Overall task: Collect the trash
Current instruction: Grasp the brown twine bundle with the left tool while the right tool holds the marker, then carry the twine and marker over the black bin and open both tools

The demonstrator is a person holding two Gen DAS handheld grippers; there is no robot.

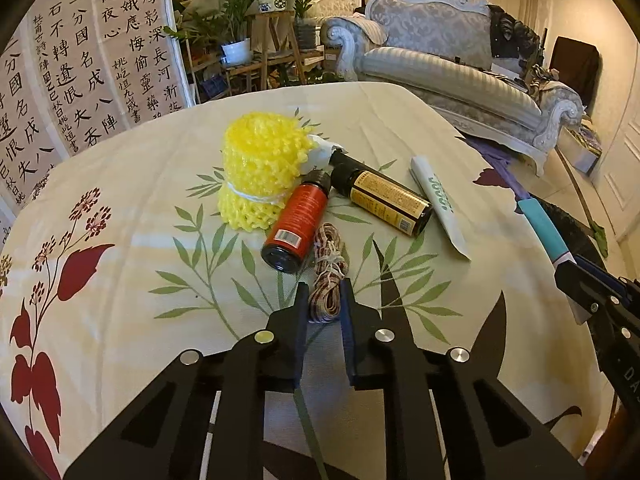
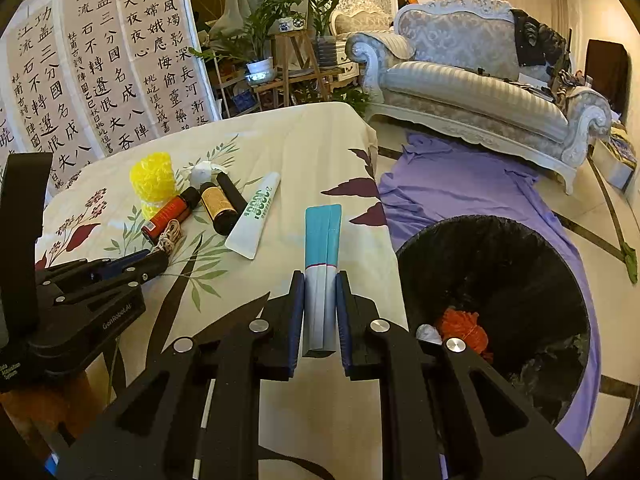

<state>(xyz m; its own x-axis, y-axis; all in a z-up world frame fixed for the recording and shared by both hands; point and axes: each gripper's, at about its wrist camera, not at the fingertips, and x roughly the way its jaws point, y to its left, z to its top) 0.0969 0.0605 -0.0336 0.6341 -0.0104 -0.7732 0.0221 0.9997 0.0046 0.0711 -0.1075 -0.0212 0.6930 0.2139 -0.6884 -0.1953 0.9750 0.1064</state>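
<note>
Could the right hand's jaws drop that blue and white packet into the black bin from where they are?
Probably yes. The right gripper is shut on the blue and white packet, and the bin stands open just beside the table edge on that side, with nothing visibly between them.

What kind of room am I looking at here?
Most likely a home living room: an ornate upholstered sofa, potted plants on a wooden stand, calligraphy panels, and a cloth-covered table beside a lined trash bin.

clutter: red bottle (image 1: 294,222) ahead | free: cloth (image 1: 120,320) left
</note>
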